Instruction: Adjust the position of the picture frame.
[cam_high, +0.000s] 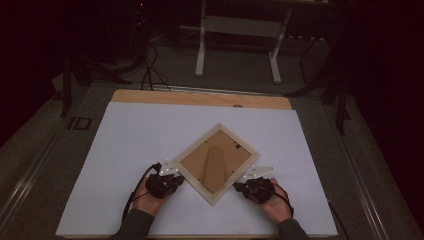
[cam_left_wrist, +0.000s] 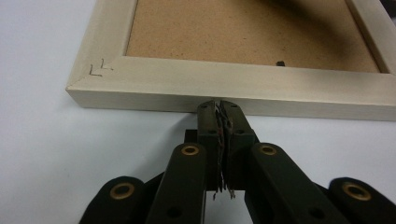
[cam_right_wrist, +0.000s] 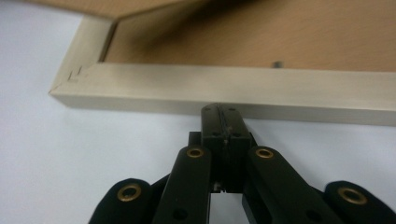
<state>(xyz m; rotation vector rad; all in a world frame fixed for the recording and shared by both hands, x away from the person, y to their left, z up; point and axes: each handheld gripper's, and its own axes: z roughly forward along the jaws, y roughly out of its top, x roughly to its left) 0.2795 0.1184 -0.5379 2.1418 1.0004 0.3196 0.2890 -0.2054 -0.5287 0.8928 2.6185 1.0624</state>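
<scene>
A pale wooden picture frame (cam_high: 215, 162) lies face down on the white board (cam_high: 130, 140), turned like a diamond, its brown backing and stand showing. My left gripper (cam_high: 176, 178) is shut with nothing between its jaws, its tips against the frame's lower-left rail (cam_left_wrist: 219, 95). My right gripper (cam_high: 240, 186) is shut too and empty, its tips up against the lower-right rail (cam_right_wrist: 224, 88). In the left gripper view its tips (cam_left_wrist: 220, 106) meet the rail's outer face. In the right gripper view its tips (cam_right_wrist: 221, 112) do the same.
The white board rests on a wooden table (cam_high: 200, 97) with its far edge showing. Behind it stand a white desk's legs (cam_high: 201, 50) and cables (cam_high: 150, 70) on the dark floor. Bare board lies left, right and beyond the frame.
</scene>
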